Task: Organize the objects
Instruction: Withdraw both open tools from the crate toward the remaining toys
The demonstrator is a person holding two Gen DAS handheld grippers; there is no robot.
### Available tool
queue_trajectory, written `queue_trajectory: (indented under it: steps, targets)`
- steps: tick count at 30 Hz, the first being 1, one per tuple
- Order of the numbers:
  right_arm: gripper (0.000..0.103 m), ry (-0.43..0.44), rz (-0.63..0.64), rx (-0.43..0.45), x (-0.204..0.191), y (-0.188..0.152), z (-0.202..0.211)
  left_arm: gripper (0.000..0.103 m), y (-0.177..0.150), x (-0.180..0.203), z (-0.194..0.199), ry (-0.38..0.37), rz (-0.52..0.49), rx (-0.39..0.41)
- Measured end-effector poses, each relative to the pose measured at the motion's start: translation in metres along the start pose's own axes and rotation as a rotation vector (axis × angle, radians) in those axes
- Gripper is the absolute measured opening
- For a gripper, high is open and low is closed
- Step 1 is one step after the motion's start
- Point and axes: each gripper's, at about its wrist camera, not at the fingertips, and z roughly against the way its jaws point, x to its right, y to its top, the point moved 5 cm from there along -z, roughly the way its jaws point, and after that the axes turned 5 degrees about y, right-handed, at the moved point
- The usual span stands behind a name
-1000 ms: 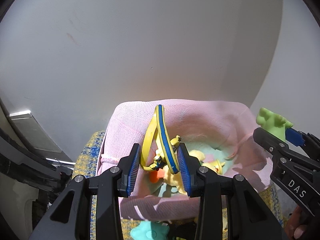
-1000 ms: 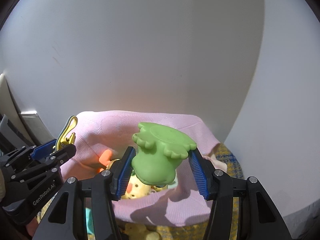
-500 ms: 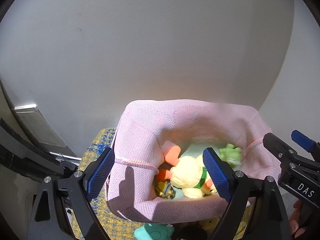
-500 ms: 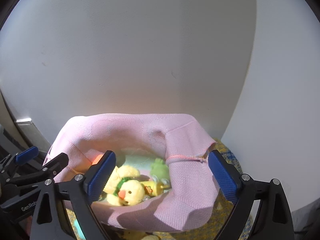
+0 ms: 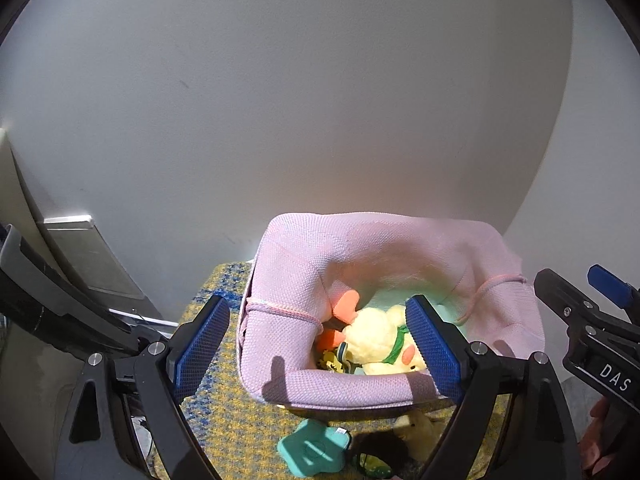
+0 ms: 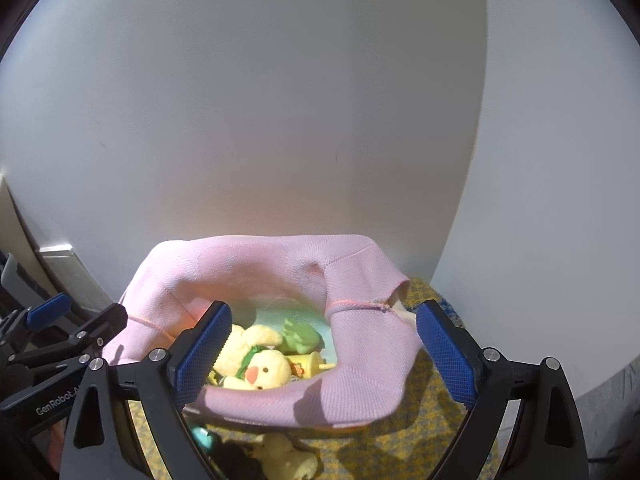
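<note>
A pink fabric basket (image 5: 288,276) (image 6: 360,344) stands on a yellow and blue woven mat against a white wall. Inside lie a yellow plush duck (image 5: 380,336) (image 6: 268,364), a green toy (image 6: 298,336), an orange piece (image 5: 346,302) and small yellow items (image 6: 310,362). My left gripper (image 5: 320,344) is open and empty, held just above the basket's near rim. My right gripper (image 6: 324,350) is open and empty, also above the near rim. Each gripper shows at the edge of the other's view.
On the mat (image 5: 236,424) in front of the basket lie a teal flower-shaped toy (image 5: 314,450) and a small yellow plush (image 6: 288,460) (image 5: 420,428). A grey frame (image 5: 88,256) stands at the left. The white wall is close behind the basket.
Both grippers opened. The left let go of the yellow and blue strap and the right let go of the green toy, which now lies in the basket. Both drew back slightly.
</note>
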Motion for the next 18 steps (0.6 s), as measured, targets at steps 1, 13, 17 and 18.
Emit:
queue_trajectory:
  steps: [1,13,17,18]
  targets:
    - [0.094,-0.001,0.001,0.003,0.000,-0.001,0.004,0.090,-0.001,-0.001,0.004,0.001,0.002,0.003]
    - [0.102,-0.024,0.001,0.038,-0.003,-0.017,0.052,0.103,-0.016,-0.020,0.045,0.022,0.026,0.043]
    - [0.102,-0.023,-0.004,0.034,-0.002,-0.027,0.062,0.103,-0.025,-0.025,0.054,0.025,0.030,0.043]
    - [0.102,-0.024,-0.004,0.033,-0.002,-0.029,0.064,0.103,-0.027,-0.025,0.055,0.025,0.029,0.043]
